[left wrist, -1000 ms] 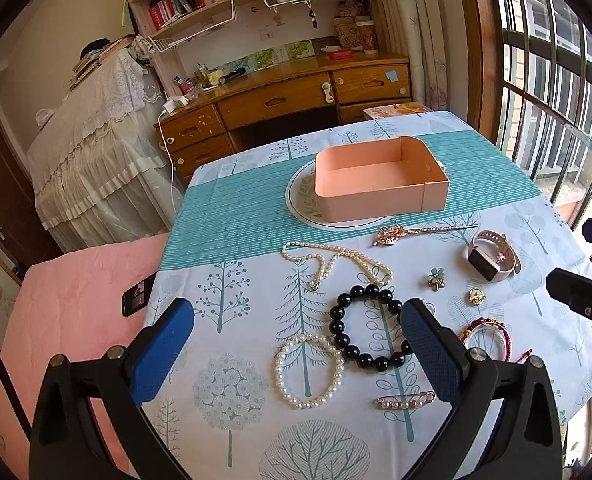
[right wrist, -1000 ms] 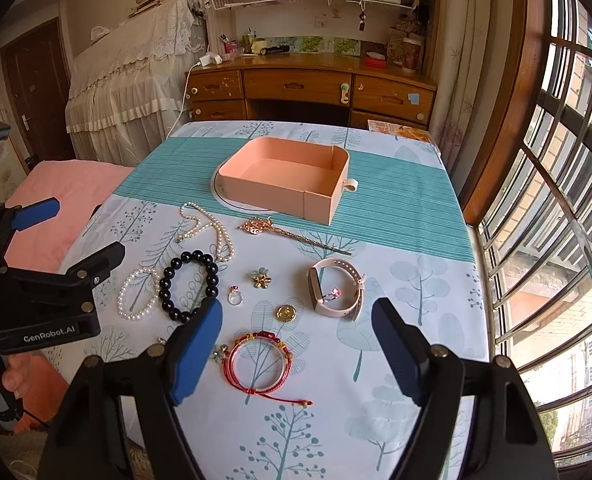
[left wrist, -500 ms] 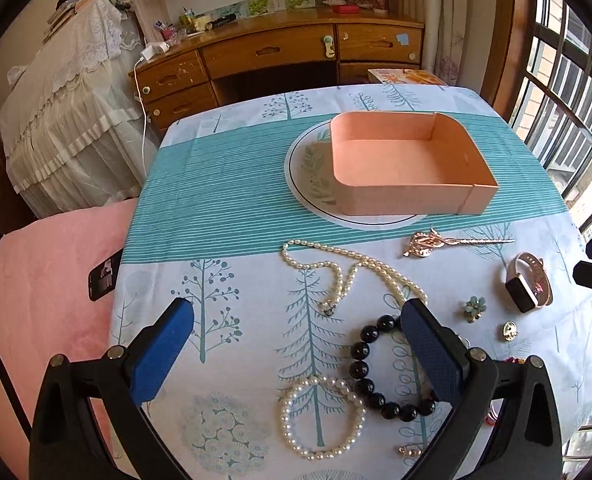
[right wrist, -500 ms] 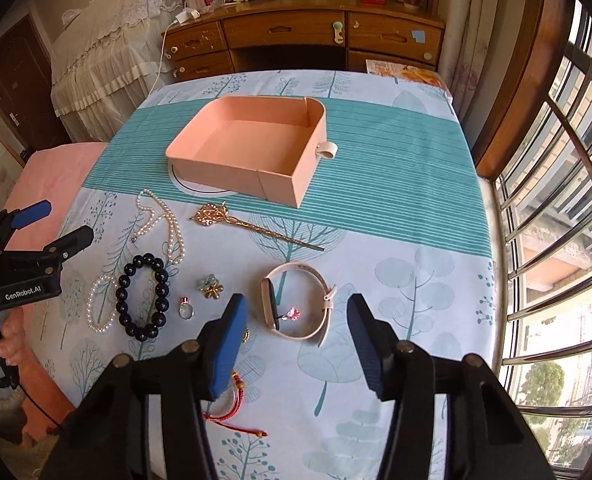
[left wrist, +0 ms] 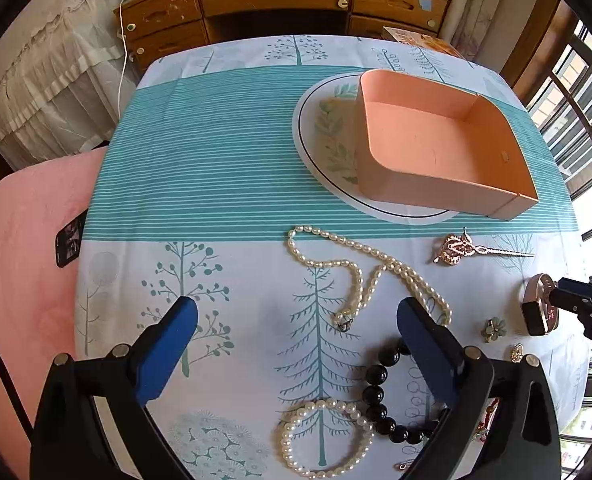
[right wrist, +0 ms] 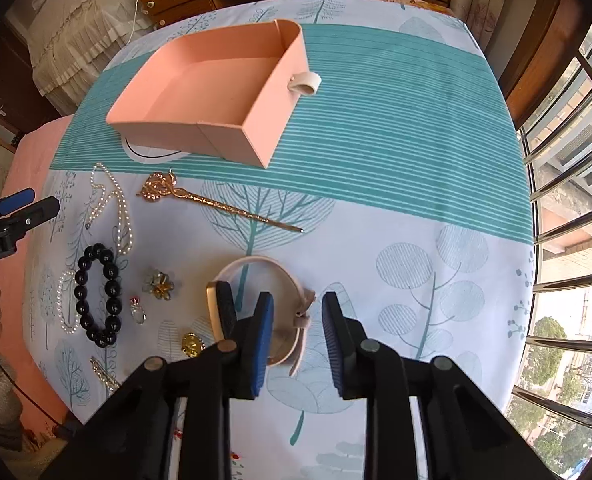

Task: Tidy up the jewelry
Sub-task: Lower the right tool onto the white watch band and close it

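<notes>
My right gripper (right wrist: 298, 320) points down over a pink-strapped watch (right wrist: 256, 266) near the table's front. Its jaws are closing, with the strap's buckle end between the blue pads and a gap showing on both sides. The left gripper (left wrist: 296, 320) hangs open above the cloth, nothing between its fingers, just in front of a pearl necklace (left wrist: 356, 264). A black bead bracelet (left wrist: 378, 392) and a pearl bracelet (left wrist: 324, 436) lie by its right finger. The pink box (left wrist: 436, 196) stands empty on a white plate (left wrist: 320, 128). The watch (left wrist: 536, 312) shows at the left wrist view's right edge, under the right gripper (left wrist: 584, 308).
A gold hairpin (right wrist: 216, 204) lies between box and watch. A flower brooch (right wrist: 159, 284), a small ring (right wrist: 138, 312) and a gold pin (right wrist: 192, 344) sit left of the watch. A phone (left wrist: 69, 242) lies on the pink bedding. The table's right edge is near window bars.
Both grippers have come forward and tipped down toward the table. The right jaws have narrowed from wide to close around the watch strap. The left jaws stayed wide.
</notes>
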`<state>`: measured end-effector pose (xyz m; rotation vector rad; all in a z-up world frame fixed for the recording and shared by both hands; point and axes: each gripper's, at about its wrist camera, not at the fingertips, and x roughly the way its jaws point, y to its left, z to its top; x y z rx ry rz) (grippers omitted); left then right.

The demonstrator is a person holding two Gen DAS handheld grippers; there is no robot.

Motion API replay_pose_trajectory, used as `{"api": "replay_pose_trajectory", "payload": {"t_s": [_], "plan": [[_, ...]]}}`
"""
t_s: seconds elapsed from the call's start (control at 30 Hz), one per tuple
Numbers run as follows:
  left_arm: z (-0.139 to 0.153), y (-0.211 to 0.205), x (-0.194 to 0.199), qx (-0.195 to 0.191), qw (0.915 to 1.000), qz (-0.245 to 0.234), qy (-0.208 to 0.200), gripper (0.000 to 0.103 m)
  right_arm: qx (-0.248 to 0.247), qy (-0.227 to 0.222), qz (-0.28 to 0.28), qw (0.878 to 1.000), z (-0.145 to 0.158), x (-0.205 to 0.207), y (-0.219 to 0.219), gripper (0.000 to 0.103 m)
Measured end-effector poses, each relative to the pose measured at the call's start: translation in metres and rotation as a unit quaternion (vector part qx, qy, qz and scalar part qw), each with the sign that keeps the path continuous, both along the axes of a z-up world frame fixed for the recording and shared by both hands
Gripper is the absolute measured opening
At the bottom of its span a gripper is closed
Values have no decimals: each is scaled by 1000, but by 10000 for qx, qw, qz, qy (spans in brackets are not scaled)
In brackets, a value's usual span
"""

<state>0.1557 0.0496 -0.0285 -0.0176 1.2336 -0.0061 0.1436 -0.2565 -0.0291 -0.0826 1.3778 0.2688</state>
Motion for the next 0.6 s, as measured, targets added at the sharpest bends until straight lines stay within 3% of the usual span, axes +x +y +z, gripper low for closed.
{"api": "replay_pose_trajectory", "payload": {"t_s": [0.13,0.47,0.6], "plan": [[-2,-8,5,-105,9999,-46,110,99,2,83,6,10000,-11,0,2,10],[-11,-38,6,-22,9987,-406,316,97,295,-259,-279,9988,4,-7,-10,9],[-16,-47,-3,208,9966,-704,388,97,523,-374,-391,9972,18,-15,-23,9]]}}
